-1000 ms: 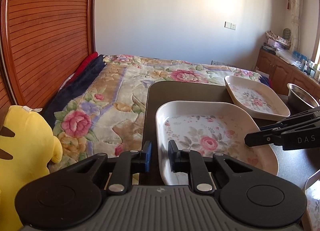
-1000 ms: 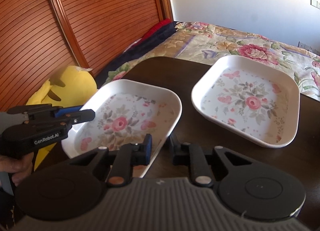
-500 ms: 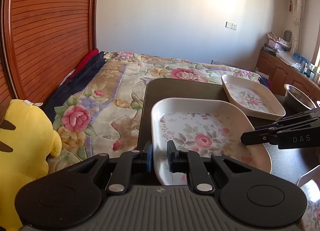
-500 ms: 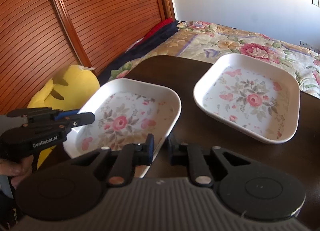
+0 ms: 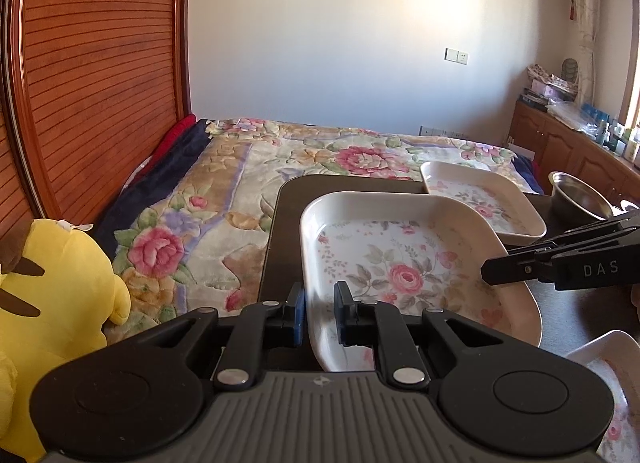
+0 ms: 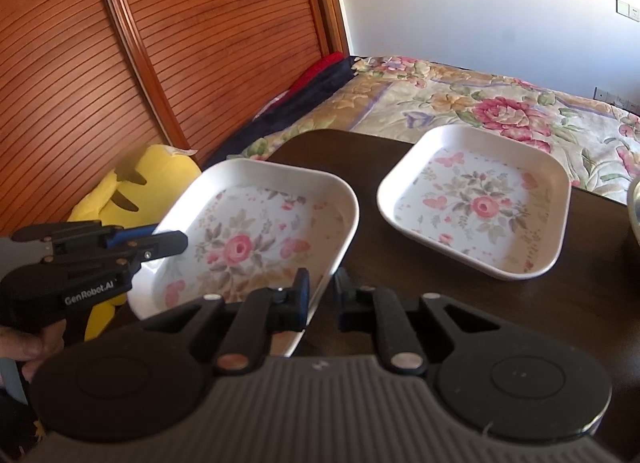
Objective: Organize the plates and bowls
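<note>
Plates first: the near floral plate [image 5: 400, 263] is a broad, square, white dish with rounded corners and a raised rim, held up over the near left part of the dark table [image 6: 400, 303], its left edge out past the table's side towards the bed [image 5: 260, 183]. It looks rigid and fairly light, probably melamine or glazed ceramic; I cannot tell which. Either way the surface is glossy and likely slippery, and a drop could chip it. The upturned rim is the sensible place to grip, on two opposite sides so the plate does not swing.

A second floral plate [image 6: 476, 203] of the same pattern rests flat farther back on the table, apart from the first. Beyond it sits a metal bowl [image 5: 580, 199], and a corner of a third plate [image 5: 600, 367] shows at the near right.

The left gripper [image 5: 320, 313] has its jaws drawn narrow on the near-left rim of the lifted plate, one finger outside and one inside. The right gripper [image 6: 322, 299] pinches the opposite rim the same way, nearly closed. Stacking onto the second plate seems the likely aim.
</note>
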`<state>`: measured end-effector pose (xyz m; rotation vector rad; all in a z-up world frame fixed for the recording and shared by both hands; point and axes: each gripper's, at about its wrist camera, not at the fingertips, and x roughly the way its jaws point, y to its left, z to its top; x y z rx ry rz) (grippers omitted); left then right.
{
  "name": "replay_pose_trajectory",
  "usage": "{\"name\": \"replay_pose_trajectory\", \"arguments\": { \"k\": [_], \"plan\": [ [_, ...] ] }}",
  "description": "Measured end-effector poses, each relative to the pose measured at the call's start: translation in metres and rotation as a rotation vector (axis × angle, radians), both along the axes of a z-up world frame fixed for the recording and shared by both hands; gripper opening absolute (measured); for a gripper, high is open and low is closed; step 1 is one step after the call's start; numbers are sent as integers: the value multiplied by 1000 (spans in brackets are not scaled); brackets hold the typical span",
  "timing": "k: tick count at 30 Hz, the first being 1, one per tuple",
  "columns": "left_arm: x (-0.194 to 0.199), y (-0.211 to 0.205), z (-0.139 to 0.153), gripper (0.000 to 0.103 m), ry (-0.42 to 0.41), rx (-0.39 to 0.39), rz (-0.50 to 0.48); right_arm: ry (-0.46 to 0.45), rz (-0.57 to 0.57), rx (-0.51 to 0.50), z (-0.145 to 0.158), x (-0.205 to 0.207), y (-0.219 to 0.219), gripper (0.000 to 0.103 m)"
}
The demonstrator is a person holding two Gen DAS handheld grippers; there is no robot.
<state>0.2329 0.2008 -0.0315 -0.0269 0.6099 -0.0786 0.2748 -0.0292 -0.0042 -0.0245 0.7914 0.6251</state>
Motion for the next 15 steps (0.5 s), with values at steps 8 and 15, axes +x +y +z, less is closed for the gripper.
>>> {"name": "replay_pose_trajectory", "arguments": {
  "k": [8, 15],
  "plan": [
    [-16, -17, 10, 16, -9, 11, -21, -29, -10, 8, 12, -15, -17, 14],
    [-32, -36, 18, 16, -21, 23, -46, -51, -29, 17, 21, -32, -35, 14]
  ]
}}
